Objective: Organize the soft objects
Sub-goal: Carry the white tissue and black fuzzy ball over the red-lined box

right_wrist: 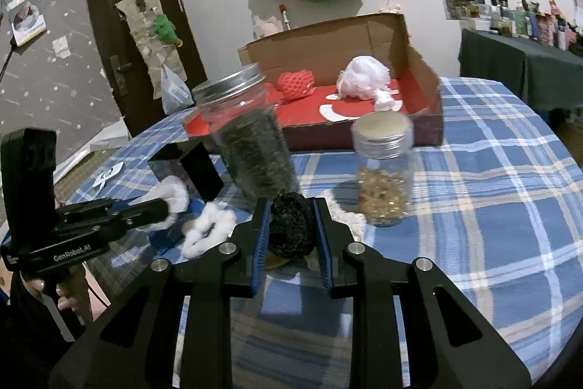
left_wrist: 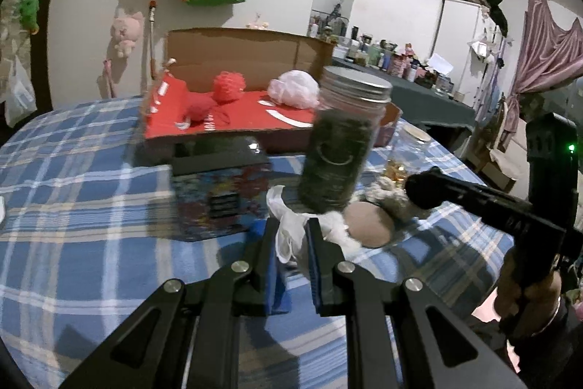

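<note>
Gripping a crumpled white cloth (left_wrist: pixel 288 236), your left gripper (left_wrist: pixel 291 243) has its jaws drawn close together, with the fabric bunched between the blue-edged pads and spilling out above and below them. From the right wrist view the same gripper (right_wrist: pixel 165 206) shows from the side, its tip buried in that white cloth (right_wrist: pixel 173 197) just above the plaid tablecloth (right_wrist: pixel 492 206).

Your right gripper (right_wrist: pixel 291 225) is clamped on a black mesh puff (right_wrist: pixel 291 230); the jaws stand partly apart, as wide as the puff, and both pads press into its sides. In the left wrist view the tip of that gripper (left_wrist: pixel 419 192) reaches into the small heap of soft things beside the jar.

A white cotton wad (right_wrist: pixel 209 228) lies on the cloth between your two grippers, next to a blue scrap (right_wrist: pixel 165 237). A tall jar of dark green material (right_wrist: pixel 251 141) stands just behind the puff, and a shorter jar of golden pieces (right_wrist: pixel 384 170) stands to its right.

Farther back, the open cardboard box (right_wrist: pixel 419 72) with a red floor holds an orange foam net (right_wrist: pixel 295 82) and a pale pink mesh pouf (right_wrist: pixel 364 79).
</note>
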